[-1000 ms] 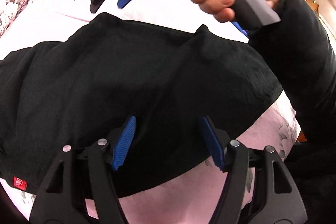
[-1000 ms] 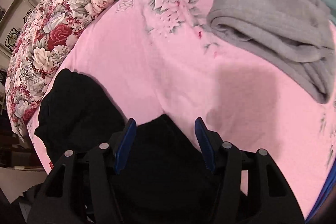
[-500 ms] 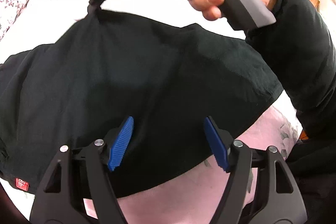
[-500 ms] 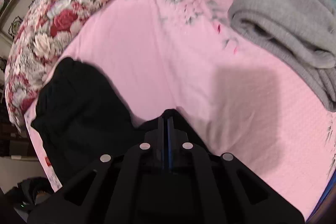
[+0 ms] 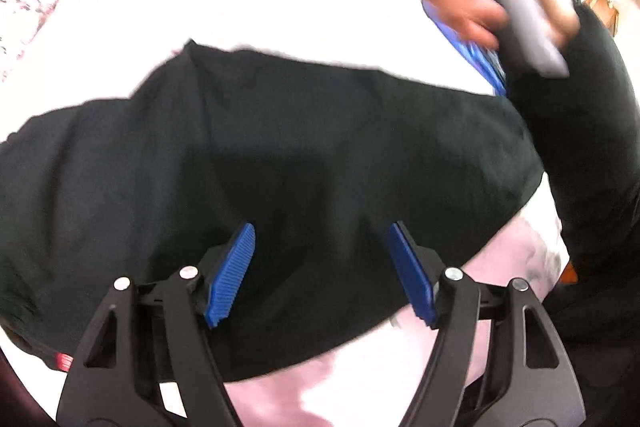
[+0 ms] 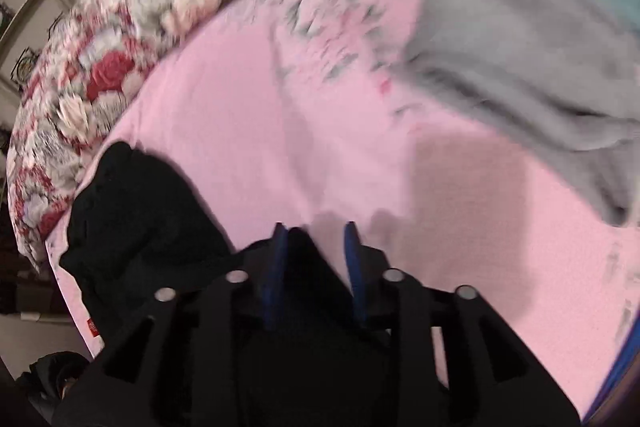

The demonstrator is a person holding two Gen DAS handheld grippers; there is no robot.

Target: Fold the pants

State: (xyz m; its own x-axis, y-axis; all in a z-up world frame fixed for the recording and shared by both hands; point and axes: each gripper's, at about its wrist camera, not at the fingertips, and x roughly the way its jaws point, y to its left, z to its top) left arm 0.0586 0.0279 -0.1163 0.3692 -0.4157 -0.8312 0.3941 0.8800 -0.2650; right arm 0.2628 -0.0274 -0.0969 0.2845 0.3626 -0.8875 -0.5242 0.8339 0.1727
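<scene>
Release noted: right gripper (image 6: pixel 316 227), clamped on the black pants (image 5: pixel 280 167) half a second ago, is now part-open and empty, left gripper (image 5: pixel 320 267) wide open over pants at centre frame, flat on pink bedsheet (image 6: pixel 280 147), fold apparently set.

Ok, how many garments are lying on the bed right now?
2: black pants spread beneath the left gripper, and a folded grey garment farther up the pink sheet. Others may be hidden.
</scene>
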